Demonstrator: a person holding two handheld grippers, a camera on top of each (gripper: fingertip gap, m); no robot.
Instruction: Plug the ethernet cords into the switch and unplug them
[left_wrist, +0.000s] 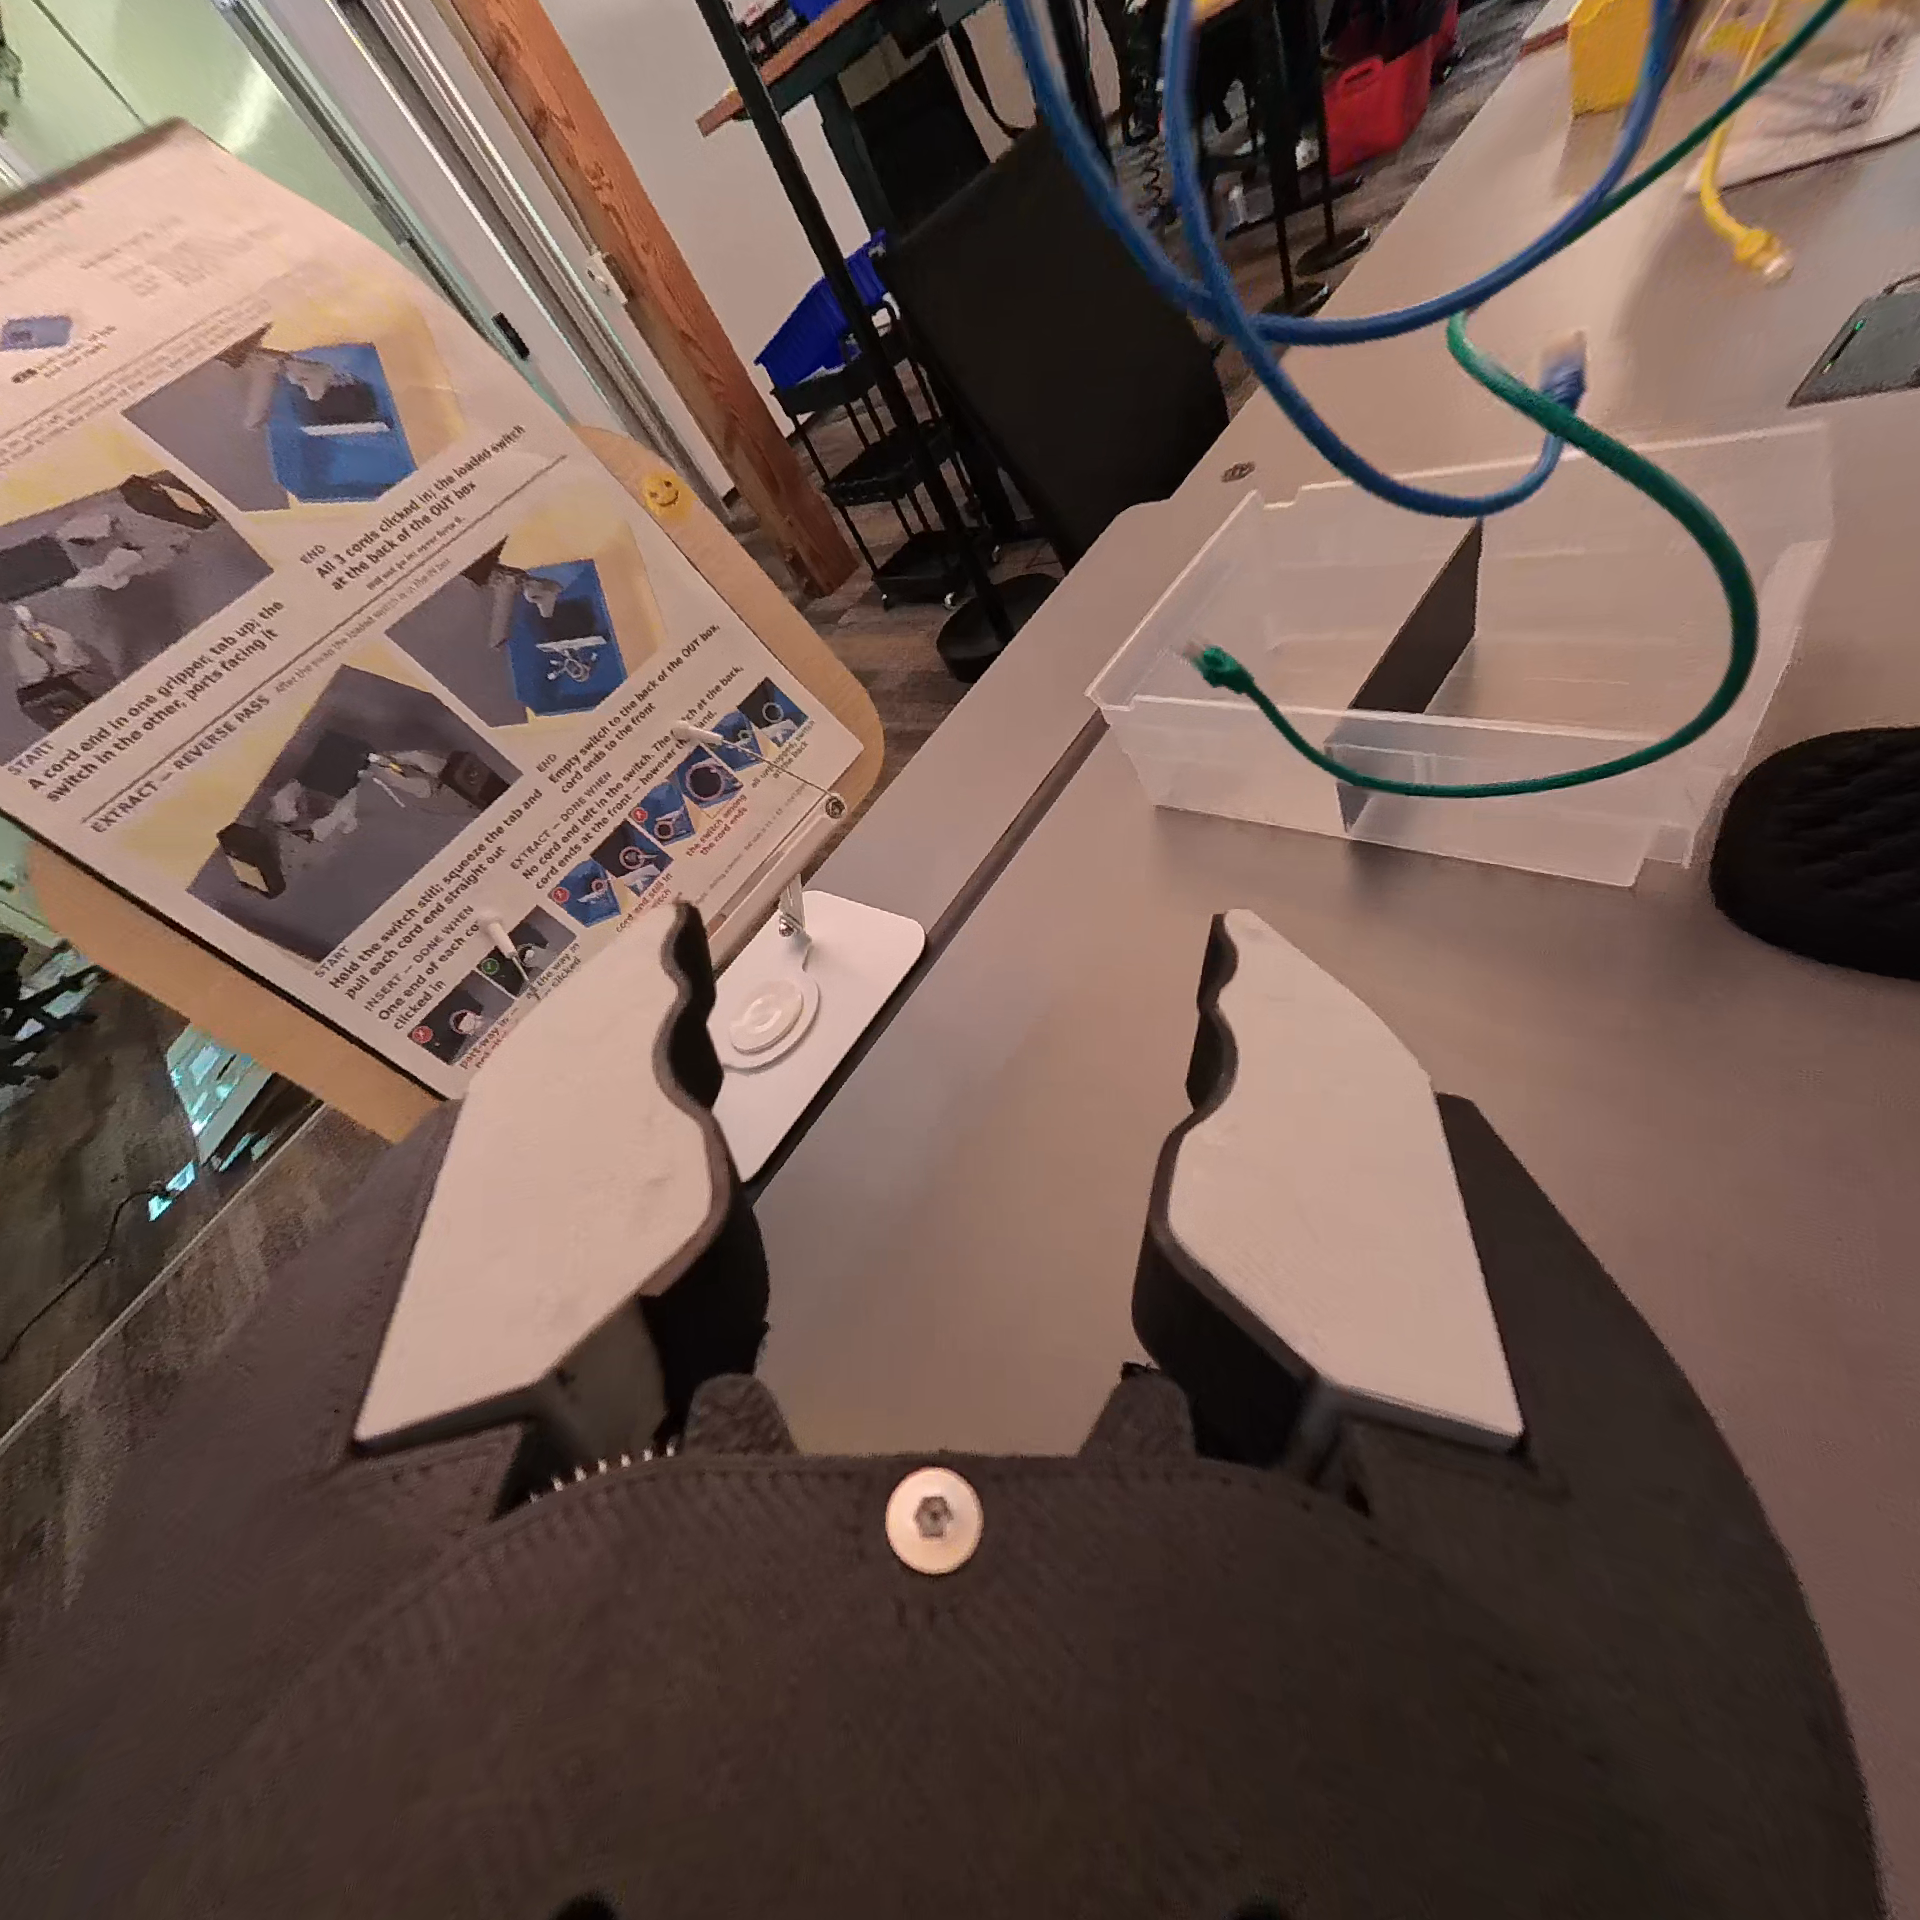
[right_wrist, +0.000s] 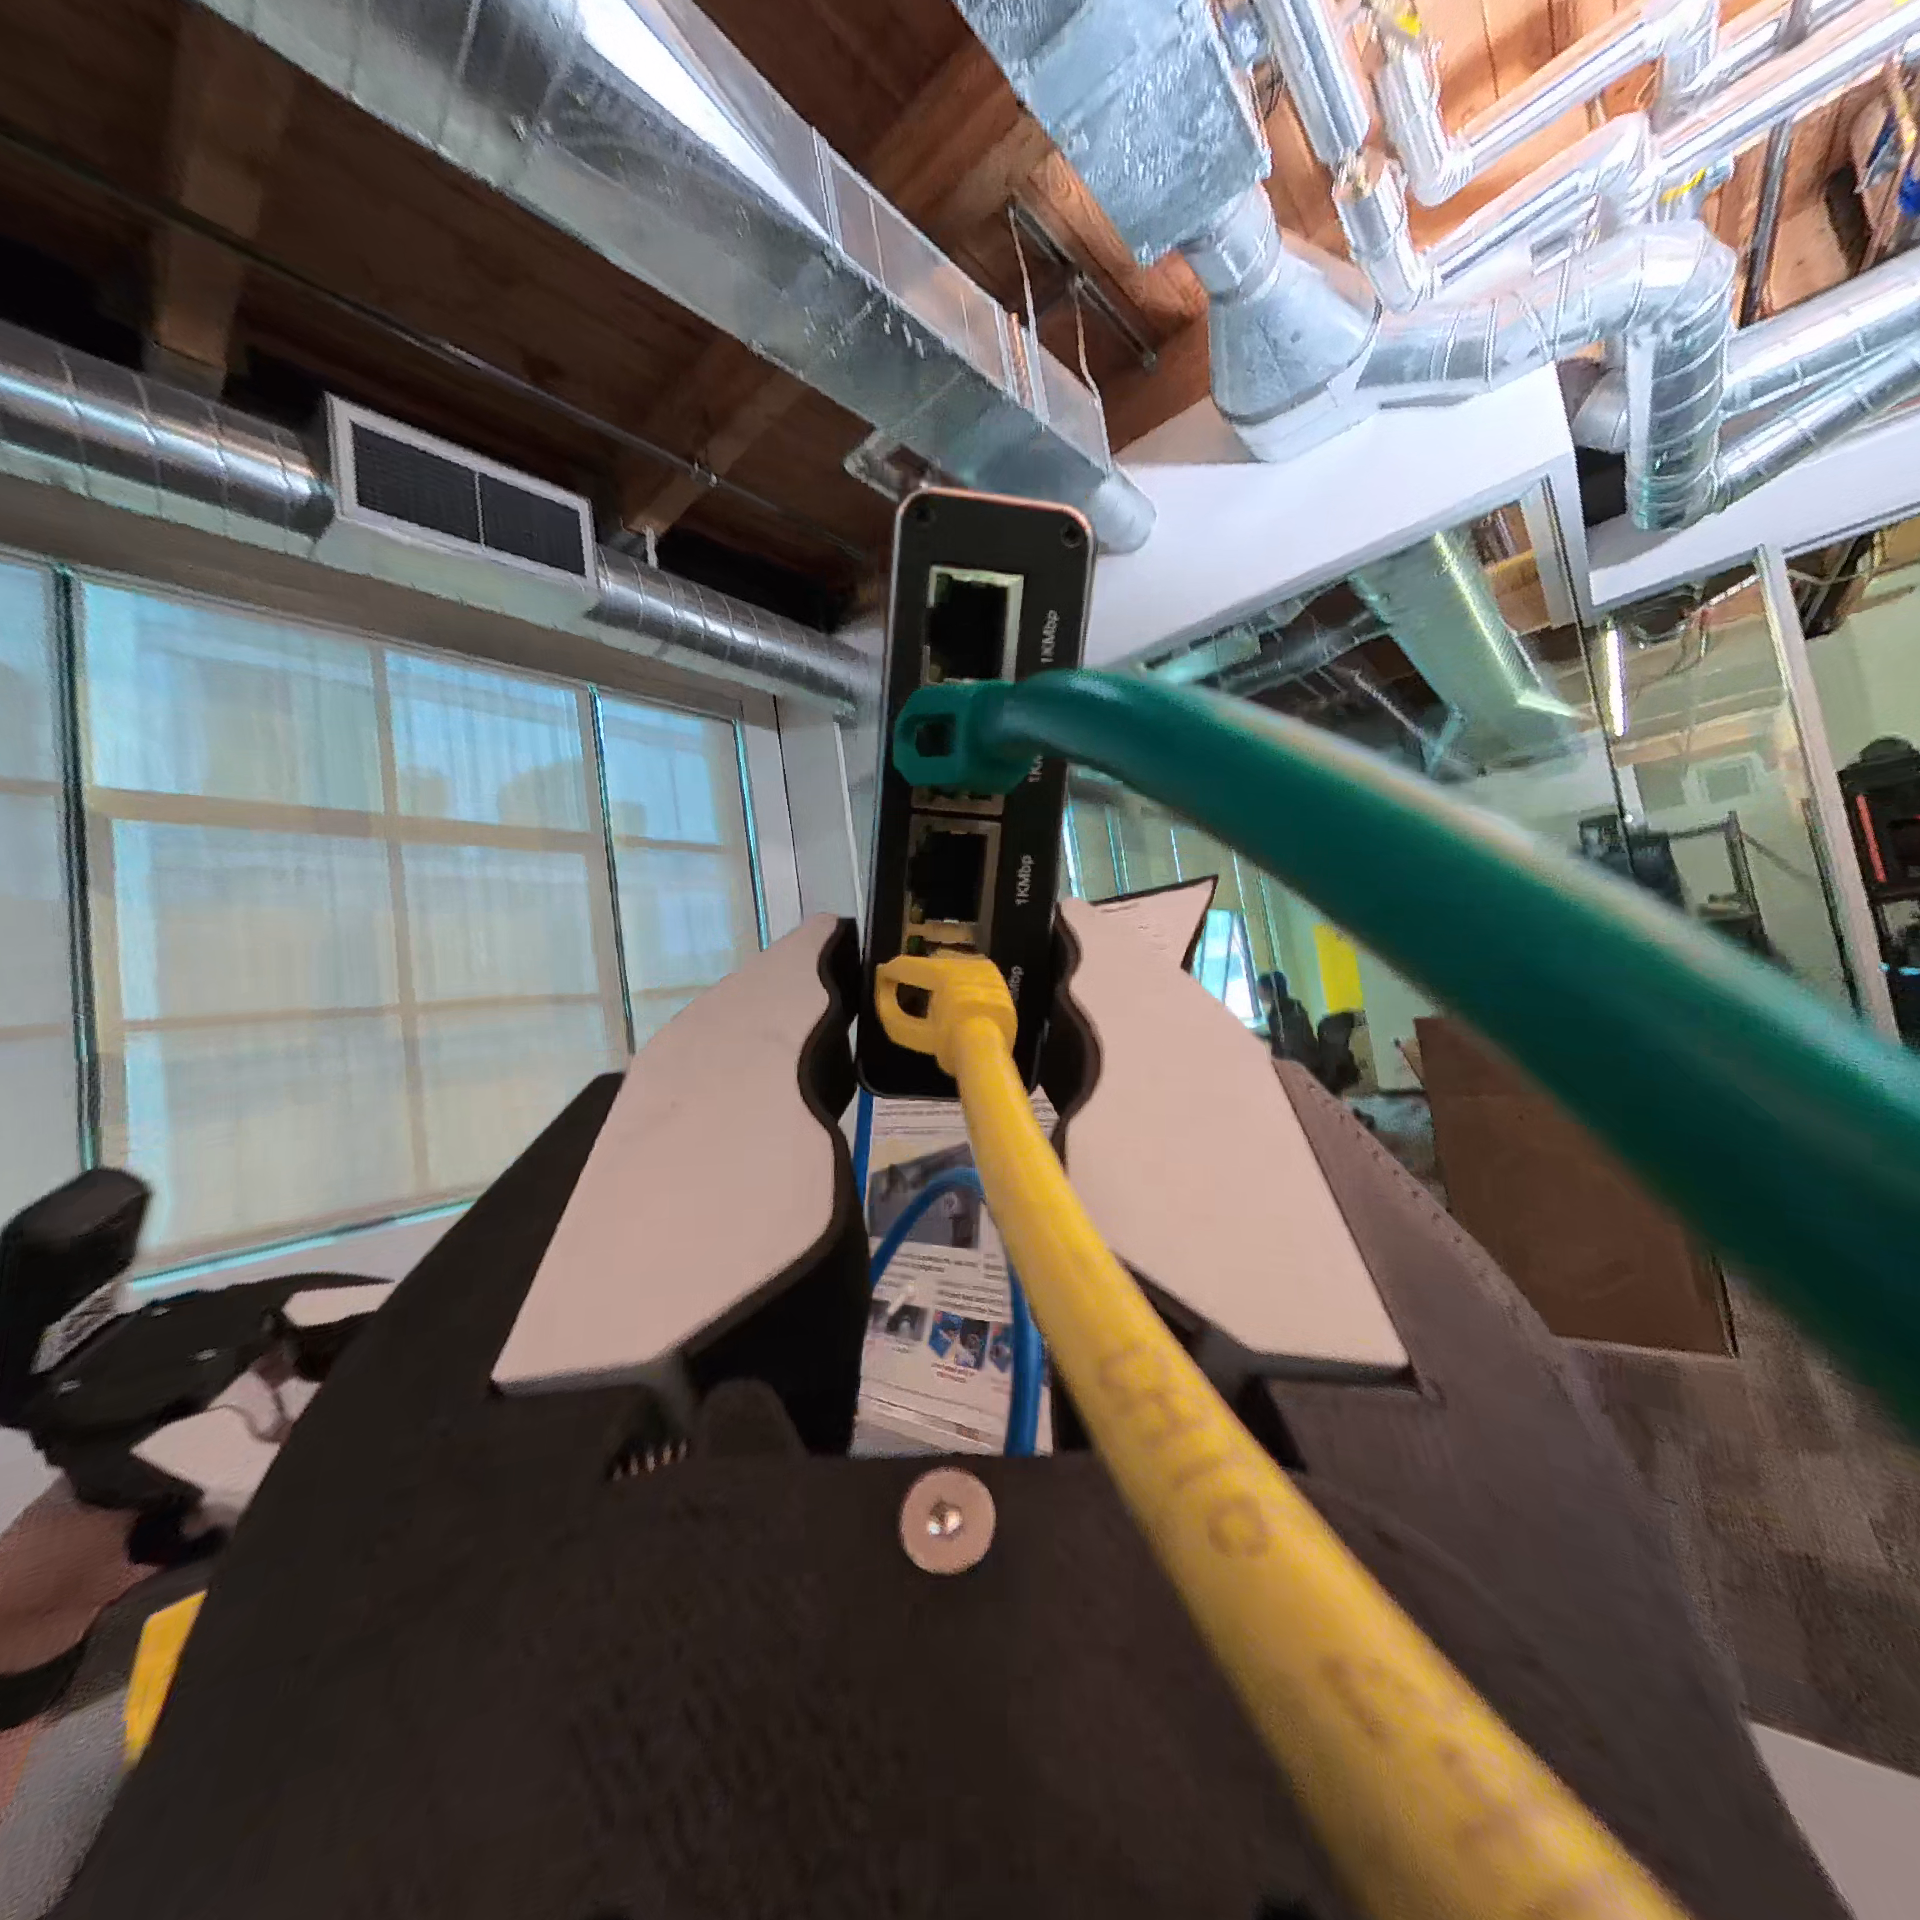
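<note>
My right gripper (right_wrist: 961, 997) is shut on the lower end of a black switch (right_wrist: 992, 530) and holds it upright in the air, ports toward the camera. A green cord's plug (right_wrist: 951, 743) sits in the second port from the top. A yellow cord's plug (right_wrist: 940, 1003) sits in the bottom port. The other two ports are empty. A blue cord (right_wrist: 1023, 1299) runs behind the switch. My left gripper (left_wrist: 956, 935) is open and empty above the grey table (left_wrist: 1143, 1091). The blue cord (left_wrist: 1205, 270), green cord (left_wrist: 1704, 540) and yellow cord (left_wrist: 1756, 249) hang ahead of it with loose plug ends.
A clear plastic bin (left_wrist: 1247, 748) with a black divider sits on the table under the hanging cords. An instruction board (left_wrist: 364, 623) on a white stand stands at the table's left edge. A black rounded object (left_wrist: 1829, 852) lies at the right. My left gripper also shows low left in the right wrist view (right_wrist: 156, 1351). Spacing between my two grippers at the tips: around 35 cm. From my left tips it is roughly 35 cm to the black rounded object (left_wrist: 1829, 852); from my right, 40 cm.
</note>
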